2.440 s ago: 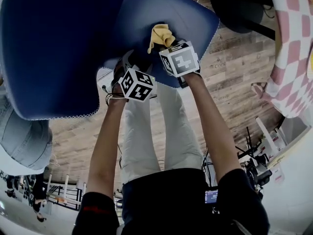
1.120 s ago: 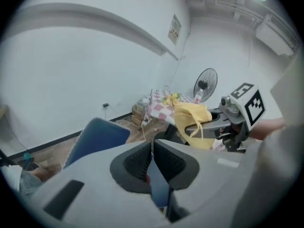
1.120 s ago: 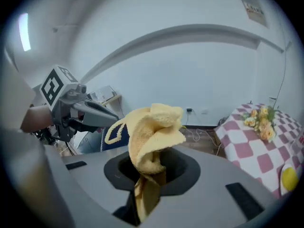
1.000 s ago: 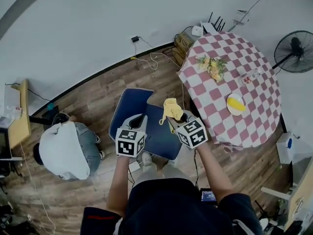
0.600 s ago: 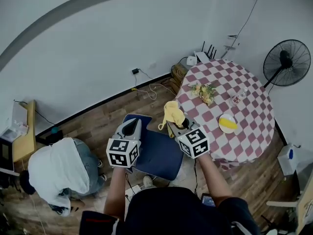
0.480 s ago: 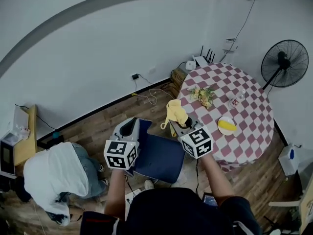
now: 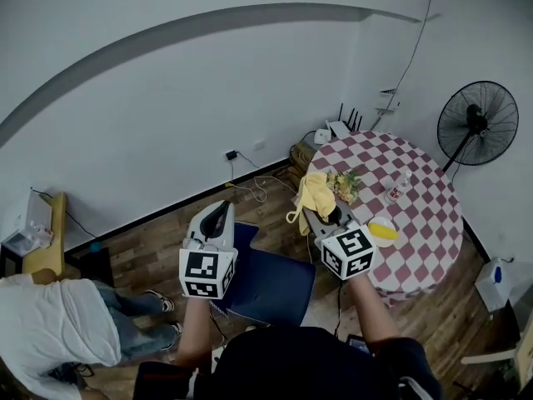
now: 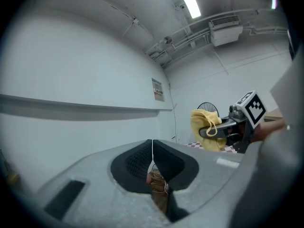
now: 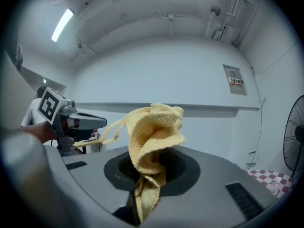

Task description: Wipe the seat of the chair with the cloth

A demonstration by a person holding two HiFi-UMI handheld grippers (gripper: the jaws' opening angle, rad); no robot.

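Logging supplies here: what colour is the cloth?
Yellow; the cloth shows best in the right gripper view.

Plain white wall (image 7: 166, 98) fills the back, a grey ledge (image 7: 208, 27) running along it and dark skirting (image 7: 158, 215) at its foot. Below that, wood-plank floor (image 7: 141, 252), with cables (image 7: 254, 192) trailing from a wall socket (image 7: 232, 154). Over on the right, a round table (image 7: 429, 215) in red-and-white check, with a black pedestal fan (image 7: 475, 123) behind it. Far left, a small wooden side table (image 7: 52, 240). Overhead, a strip light (image 8: 188, 1) glows near an air-conditioning unit (image 8: 227, 30)
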